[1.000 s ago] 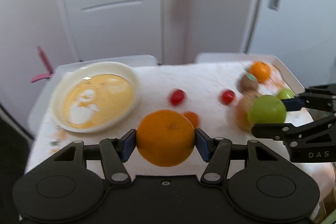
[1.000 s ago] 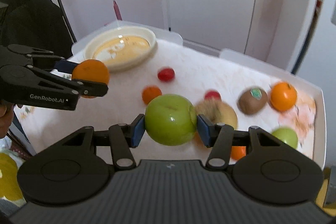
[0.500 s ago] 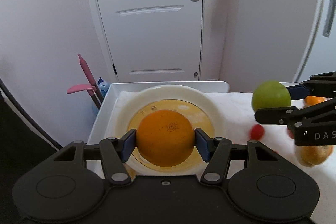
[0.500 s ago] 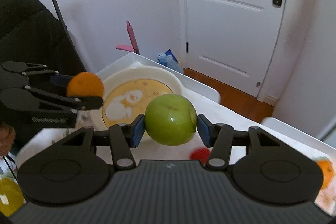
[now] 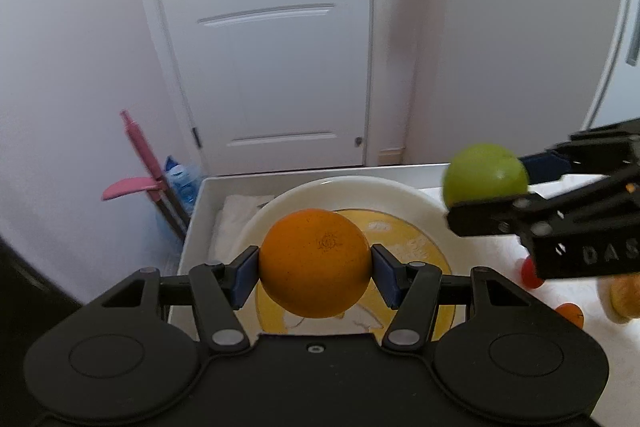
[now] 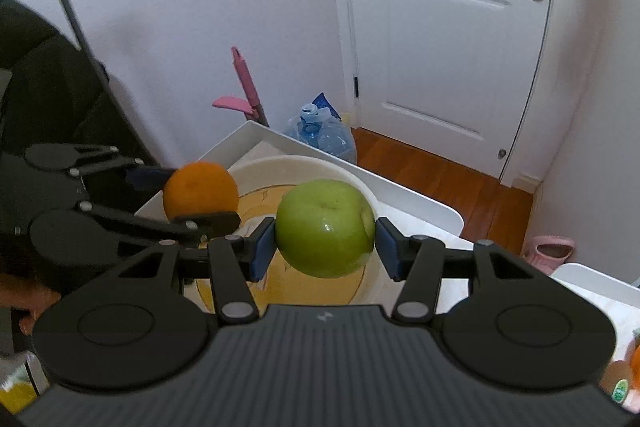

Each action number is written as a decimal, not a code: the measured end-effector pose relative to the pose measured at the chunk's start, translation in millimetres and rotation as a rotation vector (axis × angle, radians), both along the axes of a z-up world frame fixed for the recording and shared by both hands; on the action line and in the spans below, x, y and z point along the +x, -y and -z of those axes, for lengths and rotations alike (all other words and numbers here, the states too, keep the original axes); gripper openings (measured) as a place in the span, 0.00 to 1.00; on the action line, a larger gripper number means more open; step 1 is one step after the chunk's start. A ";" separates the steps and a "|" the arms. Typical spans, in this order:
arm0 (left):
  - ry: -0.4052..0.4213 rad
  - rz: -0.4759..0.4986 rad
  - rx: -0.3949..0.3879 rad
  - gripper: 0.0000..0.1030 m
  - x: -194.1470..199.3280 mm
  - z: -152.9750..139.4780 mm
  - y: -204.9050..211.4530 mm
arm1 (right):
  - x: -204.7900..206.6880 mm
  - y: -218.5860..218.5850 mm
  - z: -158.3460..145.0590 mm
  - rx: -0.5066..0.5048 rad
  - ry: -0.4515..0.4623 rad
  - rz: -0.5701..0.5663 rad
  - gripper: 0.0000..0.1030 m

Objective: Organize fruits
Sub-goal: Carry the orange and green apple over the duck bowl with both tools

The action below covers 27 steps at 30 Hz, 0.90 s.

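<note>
While the left gripper [image 5: 315,267] clamps the orange [image 5: 314,263] and the right gripper [image 6: 325,231] clamps the green apple [image 6: 325,227] above the bowl [image 5: 344,187] at the desk's corner, lower each before letting go.

orange [image 5: 314,263]: matt, finely pitted peel | apple [image 6: 325,227]: smooth, glossy skin | bowl [image 5: 404,197]: glossy glazed ceramic look | grippers: matt black plastic, blue rubbery pads [image 5: 244,277] | floor [image 6: 432,179]: polished wood | door [image 6: 440,27]: smooth painted white

Orange [image 5: 315,263] and apple [image 6: 325,227] above bowl [image 5: 404,201]
</note>
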<state>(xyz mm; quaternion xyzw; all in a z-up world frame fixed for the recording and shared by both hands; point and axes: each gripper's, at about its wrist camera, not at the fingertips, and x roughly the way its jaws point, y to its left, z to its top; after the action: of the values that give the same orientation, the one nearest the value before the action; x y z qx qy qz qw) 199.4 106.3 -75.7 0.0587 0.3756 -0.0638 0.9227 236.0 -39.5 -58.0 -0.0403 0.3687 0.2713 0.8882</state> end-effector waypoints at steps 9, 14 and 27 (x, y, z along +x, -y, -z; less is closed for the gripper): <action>0.006 0.050 0.033 0.62 33.0 23.9 4.4 | 29.8 -11.3 3.7 -0.009 0.008 0.032 0.66; -0.015 0.069 0.053 0.62 44.0 39.6 5.5 | 33.0 -17.2 12.5 -0.034 0.006 0.033 0.66; 0.017 0.085 0.036 0.91 51.8 44.3 1.1 | 39.2 -16.9 26.0 -0.043 -0.033 0.047 0.66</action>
<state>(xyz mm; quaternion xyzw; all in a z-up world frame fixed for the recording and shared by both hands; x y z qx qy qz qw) 251.3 105.2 -120.0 0.0916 0.3661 -0.0956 0.9211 275.2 -22.7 -84.0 -0.0463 0.3900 0.2431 0.8870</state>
